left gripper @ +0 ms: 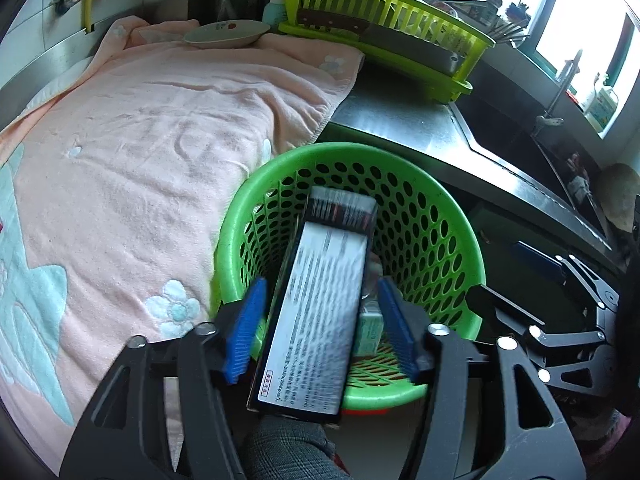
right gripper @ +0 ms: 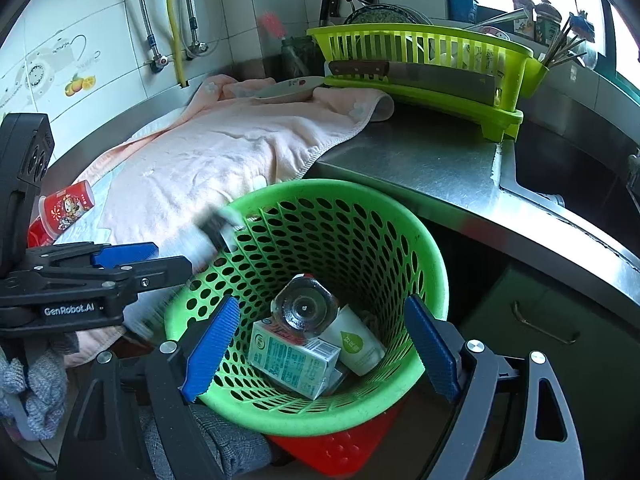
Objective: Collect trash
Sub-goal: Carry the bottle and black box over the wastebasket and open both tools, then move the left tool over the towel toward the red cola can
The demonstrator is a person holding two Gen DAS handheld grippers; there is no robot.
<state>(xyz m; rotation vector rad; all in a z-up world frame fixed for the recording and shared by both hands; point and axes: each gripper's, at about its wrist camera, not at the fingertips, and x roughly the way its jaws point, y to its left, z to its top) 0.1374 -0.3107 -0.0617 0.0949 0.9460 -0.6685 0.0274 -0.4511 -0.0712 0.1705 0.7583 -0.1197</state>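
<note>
A green perforated basket (left gripper: pixel 440 216) (right gripper: pixel 400 216) stands below the steel counter edge. My left gripper (left gripper: pixel 320 328) is open over its near rim. A long printed box (left gripper: pixel 320 304), blurred, lies between the blue pads without touching them, its far end over the basket. In the right wrist view the left gripper (right gripper: pixel 132 258) sits at the basket's left rim with the blurred box (right gripper: pixel 218 232) beside it. My right gripper (right gripper: pixel 320 344) is open and empty over the basket. Inside lie a glass jar (right gripper: pixel 306 306), a milk carton (right gripper: pixel 292 360) and a white cup (right gripper: pixel 354 346).
A pink towel (left gripper: pixel 152 148) covers the counter, with a plate (left gripper: pixel 226 34) at its far end. A red cup (right gripper: pixel 66 208) lies on the towel's left. A yellow-green dish rack (right gripper: pixel 424 64) holds a cleaver. The sink (right gripper: pixel 580 184) is at right. A red stool (right gripper: pixel 340 452) is under the basket.
</note>
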